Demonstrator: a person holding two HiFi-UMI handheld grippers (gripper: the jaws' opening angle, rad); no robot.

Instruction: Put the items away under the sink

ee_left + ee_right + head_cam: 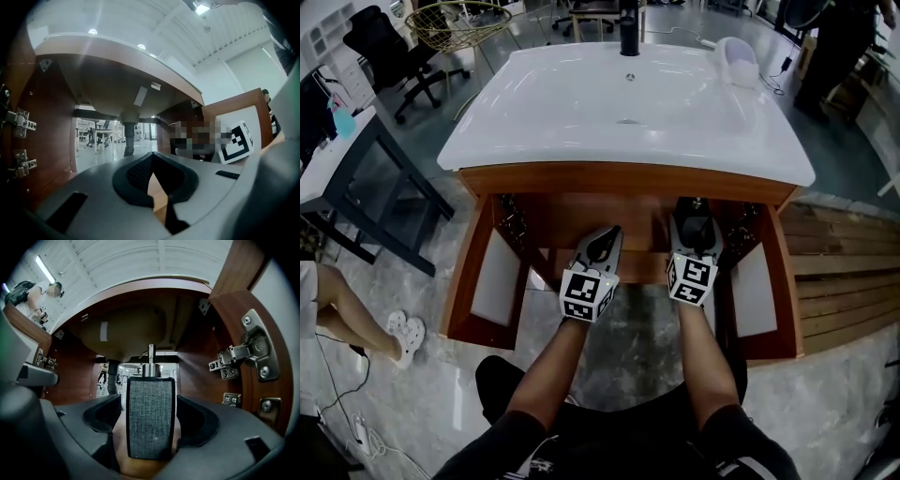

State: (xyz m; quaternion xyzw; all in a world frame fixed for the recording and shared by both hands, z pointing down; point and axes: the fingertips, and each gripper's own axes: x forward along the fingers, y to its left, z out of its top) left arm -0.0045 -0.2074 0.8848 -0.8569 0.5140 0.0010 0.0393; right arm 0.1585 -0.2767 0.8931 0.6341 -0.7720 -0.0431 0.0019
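A dark grey fabric-textured soap dispenser [151, 423] with a metal pump stands upright on the wooden floor of the cabinet under the sink. My right gripper [151, 416] is around it, with a thin gap showing between each pad and the bottle's sides. In the head view the right gripper [692, 214] reaches into the cabinet's right half, its tips under the sink's edge. Just left of it, my left gripper [602, 242] points into the cabinet; its fingertips [153, 154] meet and nothing is between them.
The white sink [628, 103] with a black faucet [629, 28] tops the wooden cabinet. Both doors, left [492, 281] and right [759, 281], hang open. A drain pipe [129, 140] drops at the cabinet's middle. Metal hinges [239, 355] sit on the right wall. A person's leg [337, 300] is at far left.
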